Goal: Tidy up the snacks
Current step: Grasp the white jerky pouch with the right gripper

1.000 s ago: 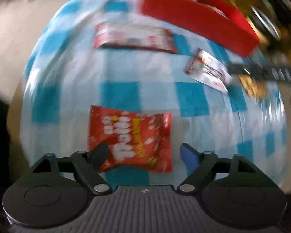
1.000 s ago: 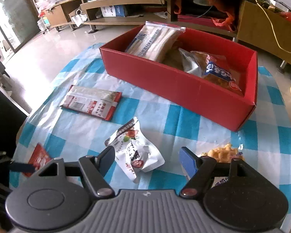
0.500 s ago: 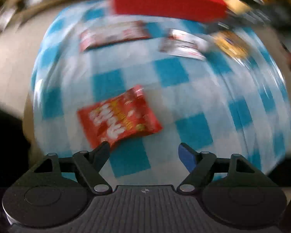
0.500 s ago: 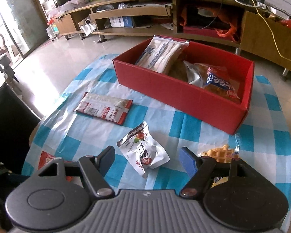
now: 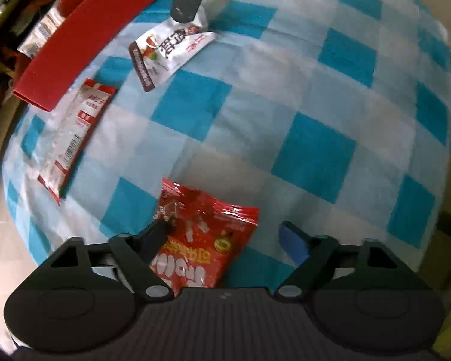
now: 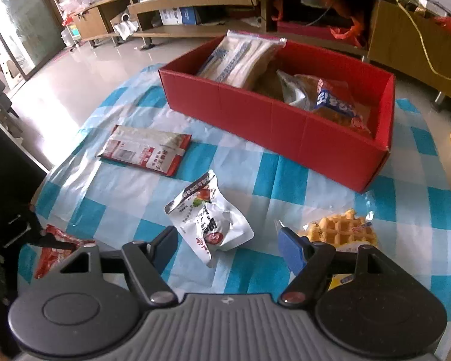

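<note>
We hold the left claw (image 5: pixel 225 234) wide open low over the bench (image 5: pixel 312 150), which wears a blue-and-white checked cloth; the red candy bag (image 5: pixel 201 240) lies between its fingers, the black left finger (image 5: pixel 156 237) touching the bag's crinkled edge while the blue finger stands apart from it on the other side. Our right claw (image 6: pixel 225 243) is also spread wide and grips nothing, with the crumpled white pouch (image 6: pixel 210 219) lying on the cloth between and just ahead of its fingers. The waffle pack (image 6: pixel 339 228) sits just beside the right claw's blue finger (image 6: pixel 291 249), partly hidden behind it. A flat red-and-white packet (image 6: pixel 147 150) rests farther off to the left, near the front wall of the red box (image 6: pixel 270 120). The box stands at the far side of the bench and already holds a tall white-and-blue bag (image 6: pixel 237 60) leaning at its left end and an orange-and-blue bag (image 6: pixel 336 99) toward its right.
</note>
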Demonstrator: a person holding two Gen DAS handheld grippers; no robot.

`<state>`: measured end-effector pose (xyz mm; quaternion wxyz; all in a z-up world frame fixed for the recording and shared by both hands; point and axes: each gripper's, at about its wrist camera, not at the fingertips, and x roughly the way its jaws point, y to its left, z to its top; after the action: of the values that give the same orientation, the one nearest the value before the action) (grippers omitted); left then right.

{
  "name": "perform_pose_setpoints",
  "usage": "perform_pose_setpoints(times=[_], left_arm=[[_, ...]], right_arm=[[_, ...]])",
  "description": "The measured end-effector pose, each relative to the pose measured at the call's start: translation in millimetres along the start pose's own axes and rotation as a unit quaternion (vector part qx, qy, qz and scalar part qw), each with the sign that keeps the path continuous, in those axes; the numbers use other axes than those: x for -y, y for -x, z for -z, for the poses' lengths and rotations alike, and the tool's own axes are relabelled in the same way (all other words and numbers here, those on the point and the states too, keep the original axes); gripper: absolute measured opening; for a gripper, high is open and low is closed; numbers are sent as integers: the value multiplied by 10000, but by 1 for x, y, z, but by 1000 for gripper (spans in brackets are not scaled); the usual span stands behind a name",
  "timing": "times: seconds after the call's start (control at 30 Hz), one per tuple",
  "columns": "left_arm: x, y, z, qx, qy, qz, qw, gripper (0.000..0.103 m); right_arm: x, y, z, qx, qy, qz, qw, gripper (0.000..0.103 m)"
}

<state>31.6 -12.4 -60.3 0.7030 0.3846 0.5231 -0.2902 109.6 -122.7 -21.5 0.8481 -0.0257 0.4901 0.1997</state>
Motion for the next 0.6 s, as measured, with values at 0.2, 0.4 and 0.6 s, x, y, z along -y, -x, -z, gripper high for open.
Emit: perform_pose_setpoints(times=[0.2, 0.4, 0.6], left_arm=[[-23, 16, 6, 369, 1512, 193, 9876, 58], [-33, 30, 14, 897, 2983, 560, 9486, 50], [-33, 21, 10, 938, 3047, 488, 9466, 67]], right_arm=[[3, -6, -6, -21, 53, -25, 10000, 69], [4, -13, -14, 69, 235, -35, 9997, 69], [-20, -41, -14, -189, 1177, -104, 9928, 69]])
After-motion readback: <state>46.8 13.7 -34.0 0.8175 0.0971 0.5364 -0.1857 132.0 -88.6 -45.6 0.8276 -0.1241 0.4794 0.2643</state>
